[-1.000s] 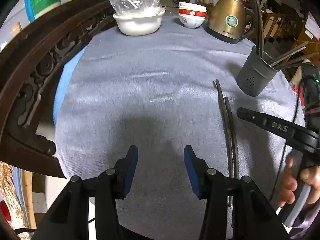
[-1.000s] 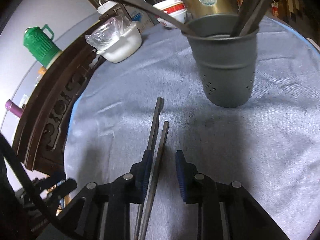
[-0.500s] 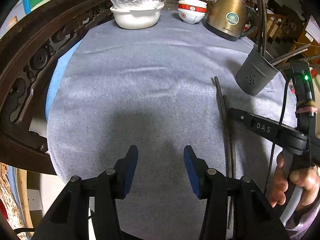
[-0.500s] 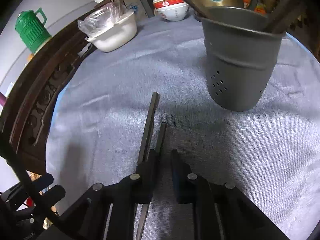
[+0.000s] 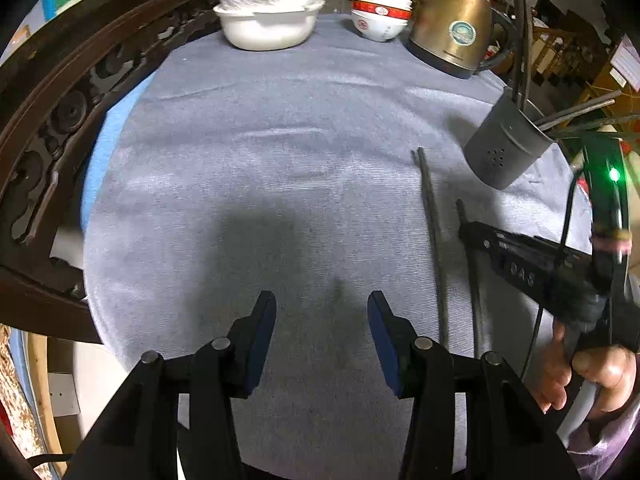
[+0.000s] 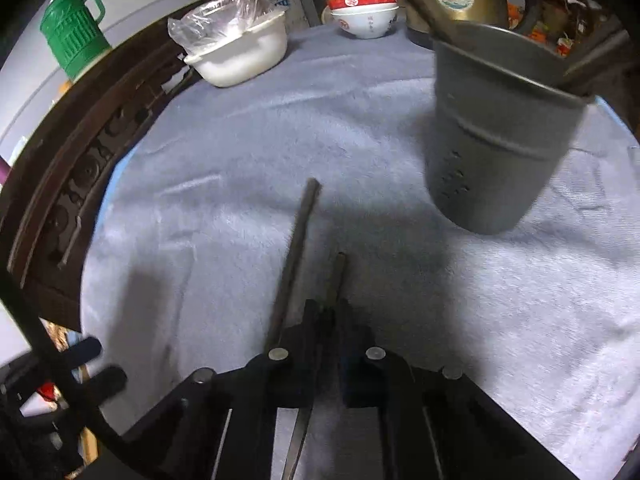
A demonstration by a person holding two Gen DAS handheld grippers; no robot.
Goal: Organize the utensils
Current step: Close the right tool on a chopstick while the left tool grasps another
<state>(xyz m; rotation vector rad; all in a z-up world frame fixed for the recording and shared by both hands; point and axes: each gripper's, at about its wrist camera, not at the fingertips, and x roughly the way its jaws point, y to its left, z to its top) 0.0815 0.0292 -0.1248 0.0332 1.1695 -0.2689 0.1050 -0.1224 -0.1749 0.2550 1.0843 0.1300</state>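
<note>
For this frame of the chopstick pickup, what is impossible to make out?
- Right wrist view: the right claw is shut on the shorter chopstick; its own fingers hide the contact point.
- Both views: the count of chopsticks in the grey holder; blurred and cut by the frame edge.
- Left wrist view: near ends of both chopsticks, behind the left claw.

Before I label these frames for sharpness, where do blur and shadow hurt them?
Right wrist view: the grey utensil holder is smeared by motion blur, and shadow darkens the cloth around the right gripper. Left wrist view: sharper, with one broad dark shadow on the tablecloth ahead of the left gripper.
</note>
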